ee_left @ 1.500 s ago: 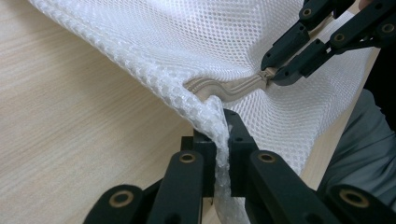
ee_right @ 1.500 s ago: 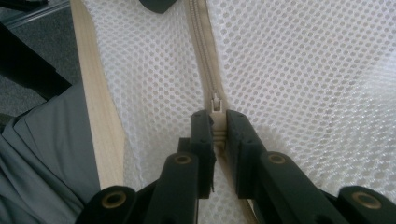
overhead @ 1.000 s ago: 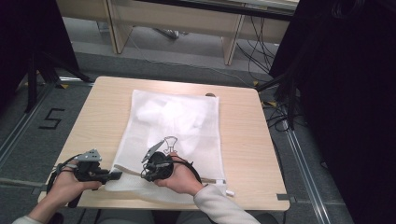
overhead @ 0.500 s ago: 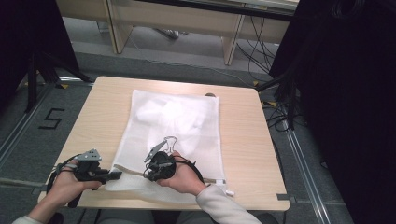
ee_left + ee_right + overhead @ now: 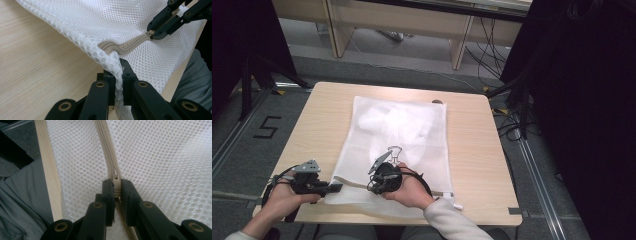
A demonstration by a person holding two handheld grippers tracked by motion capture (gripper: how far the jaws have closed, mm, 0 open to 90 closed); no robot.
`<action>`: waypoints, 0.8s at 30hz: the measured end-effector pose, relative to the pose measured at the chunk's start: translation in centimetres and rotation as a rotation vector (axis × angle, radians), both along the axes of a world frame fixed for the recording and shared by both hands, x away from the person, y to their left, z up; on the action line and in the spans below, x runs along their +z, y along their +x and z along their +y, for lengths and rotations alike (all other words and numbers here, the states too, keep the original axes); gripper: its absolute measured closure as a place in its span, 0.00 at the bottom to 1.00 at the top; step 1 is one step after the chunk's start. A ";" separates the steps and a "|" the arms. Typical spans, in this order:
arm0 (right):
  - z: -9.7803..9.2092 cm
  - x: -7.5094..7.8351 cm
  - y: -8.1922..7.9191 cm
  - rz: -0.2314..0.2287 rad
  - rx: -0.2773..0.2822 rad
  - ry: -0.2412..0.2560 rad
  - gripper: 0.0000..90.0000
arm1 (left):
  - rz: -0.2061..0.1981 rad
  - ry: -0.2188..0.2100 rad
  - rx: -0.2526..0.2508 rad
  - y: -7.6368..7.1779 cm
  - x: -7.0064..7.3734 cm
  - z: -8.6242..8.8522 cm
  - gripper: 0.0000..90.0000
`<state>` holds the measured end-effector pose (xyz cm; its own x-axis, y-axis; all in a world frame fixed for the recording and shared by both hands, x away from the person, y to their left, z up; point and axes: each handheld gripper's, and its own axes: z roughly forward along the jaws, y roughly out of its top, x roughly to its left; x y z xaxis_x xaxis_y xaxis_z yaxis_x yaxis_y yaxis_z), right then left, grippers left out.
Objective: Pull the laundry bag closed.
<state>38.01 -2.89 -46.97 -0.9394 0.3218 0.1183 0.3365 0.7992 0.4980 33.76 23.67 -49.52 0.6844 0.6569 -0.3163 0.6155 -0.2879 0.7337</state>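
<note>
A white mesh bag (image 5: 397,127) lies flat on the wooden table (image 5: 472,150), its beige zipper (image 5: 352,183) running along the near edge. My left gripper (image 5: 337,187) is at the bag's near left corner. It is shut on a bunched fold of mesh (image 5: 113,58) just beside the zipper's end (image 5: 125,47). To its right, my right gripper (image 5: 369,185) is shut on the zipper pull (image 5: 115,177), with the zipper teeth (image 5: 106,145) stretching away ahead of it. In the left gripper view, the right gripper (image 5: 150,33) pinches the zipper line from the upper right.
The table's near edge (image 5: 47,170) runs just beside the bag, with a grey sleeve (image 5: 22,202) past it. The zipper's white end tab (image 5: 457,205) lies at the bag's near right corner. Desks and cables stand beyond the table's far side.
</note>
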 end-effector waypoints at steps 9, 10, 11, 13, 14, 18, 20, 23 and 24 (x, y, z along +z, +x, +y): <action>-0.2 0.0 0.0 0.001 -0.003 -0.008 0.92 | 0.016 0.003 -0.010 0.1 0.0 0.1 0.95; -0.2 0.0 0.0 0.000 -0.006 -0.008 0.92 | 0.016 0.001 -0.011 0.1 0.0 0.1 0.95; -0.2 0.0 0.0 0.005 -0.003 -0.006 0.92 | 0.016 0.001 -0.012 0.1 0.0 0.1 0.95; -0.3 0.2 0.0 0.009 -0.009 -0.008 0.92 | 0.016 0.001 -0.009 0.1 0.0 0.2 0.95; -0.3 0.2 0.0 0.008 -0.012 -0.005 0.92 | 0.017 -0.005 -0.004 0.1 0.0 0.1 0.95; -0.5 0.2 0.0 0.004 -0.008 -0.010 0.92 | 0.003 -0.004 0.003 0.0 0.0 0.1 0.95; -0.6 0.2 0.0 0.004 -0.007 -0.010 0.92 | 0.015 -0.001 -0.006 0.0 0.1 0.1 0.95; -0.7 0.3 -0.1 0.005 -0.015 -0.011 0.92 | 0.002 -0.012 0.004 0.0 0.0 0.0 0.95; -0.7 0.3 -0.1 0.003 -0.008 -0.009 0.92 | 0.001 -0.011 0.005 0.0 0.1 0.0 0.95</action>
<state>37.93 -3.61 -46.63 -0.9363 0.3305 0.1185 0.3446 0.8006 0.4901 33.78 23.70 -49.46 0.6812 0.6565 -0.3242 0.6174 -0.2770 0.7363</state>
